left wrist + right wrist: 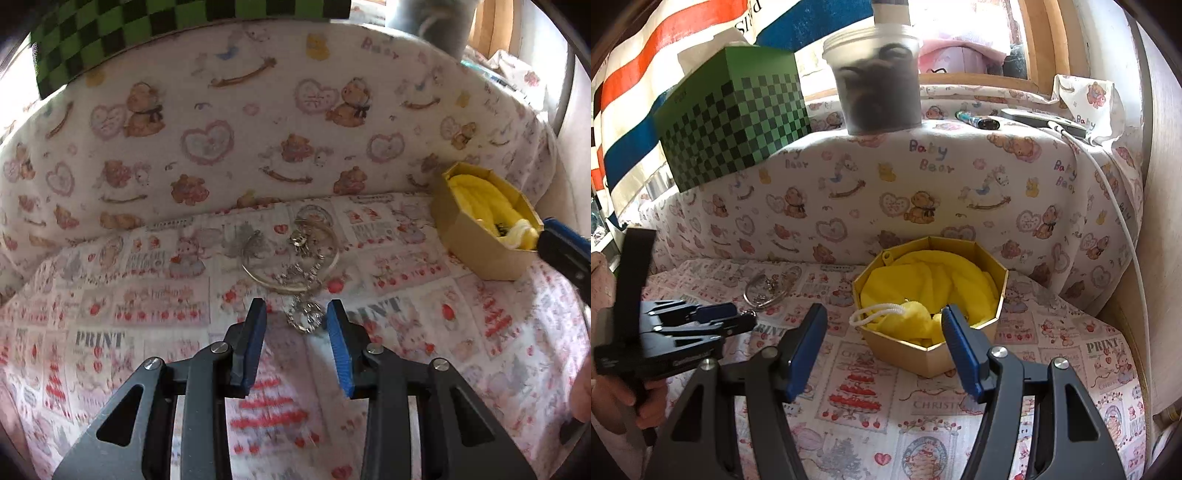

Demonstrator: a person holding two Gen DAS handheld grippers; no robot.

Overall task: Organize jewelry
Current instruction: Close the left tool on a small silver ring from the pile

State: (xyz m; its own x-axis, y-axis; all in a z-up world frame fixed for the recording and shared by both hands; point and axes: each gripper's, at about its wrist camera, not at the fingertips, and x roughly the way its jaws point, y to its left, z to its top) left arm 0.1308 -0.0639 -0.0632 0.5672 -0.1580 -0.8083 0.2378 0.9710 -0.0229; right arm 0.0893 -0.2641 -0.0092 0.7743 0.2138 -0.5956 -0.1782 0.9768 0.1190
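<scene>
Silver chain (304,319) lies between the spread jaws of the left gripper (297,314), which should pinch it squarely, while the right gripper (884,314) hangs spread by the box (993,295).

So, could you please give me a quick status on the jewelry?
Left gripper open, straddling a chain at the jewelry pile. Right gripper open, empty, at the gold box. Nothing in the way.
</scene>
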